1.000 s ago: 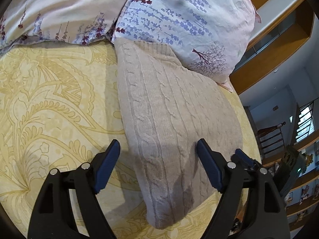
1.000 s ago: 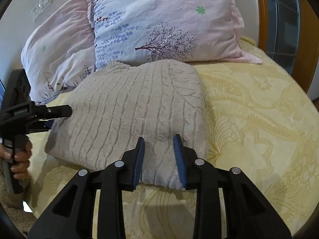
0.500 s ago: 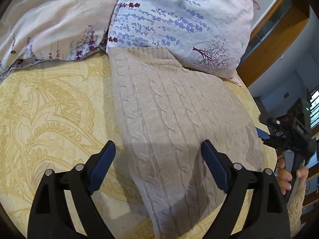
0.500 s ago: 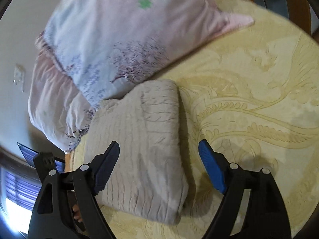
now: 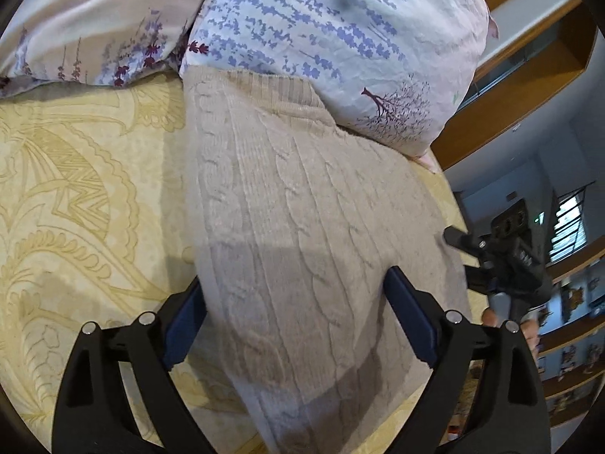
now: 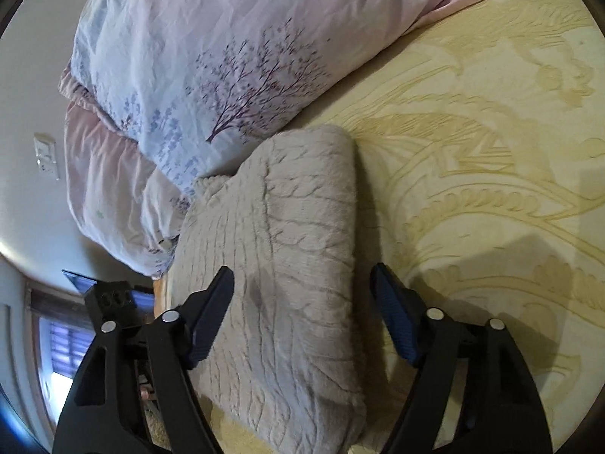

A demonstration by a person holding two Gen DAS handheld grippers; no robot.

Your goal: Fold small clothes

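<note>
- Folded beige cable-knit sweater (image 5: 302, 249): lies on the yellow patterned bedspread (image 5: 83, 196), its ribbed far edge touching the floral pillow (image 5: 340, 38).
- Left gripper (image 5: 298, 321): jaws wide apart, straddling the sweater's near end, gripping nothing.
- Right gripper (image 6: 302, 317): jaws apart, empty, above the sweater's folded edge beside the pillow.
- Step, as judged: fold apparently finished, with both grippers released; the next move likely calls for smoothing or fetching another garment.

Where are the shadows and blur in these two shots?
Left wrist view: a shadow band crosses the knit sweater near the left gripper; the far right gripper looks slightly smeared. Right wrist view: a dark shadow lies on the yellow bedspread; edges bend from fisheye.
</note>
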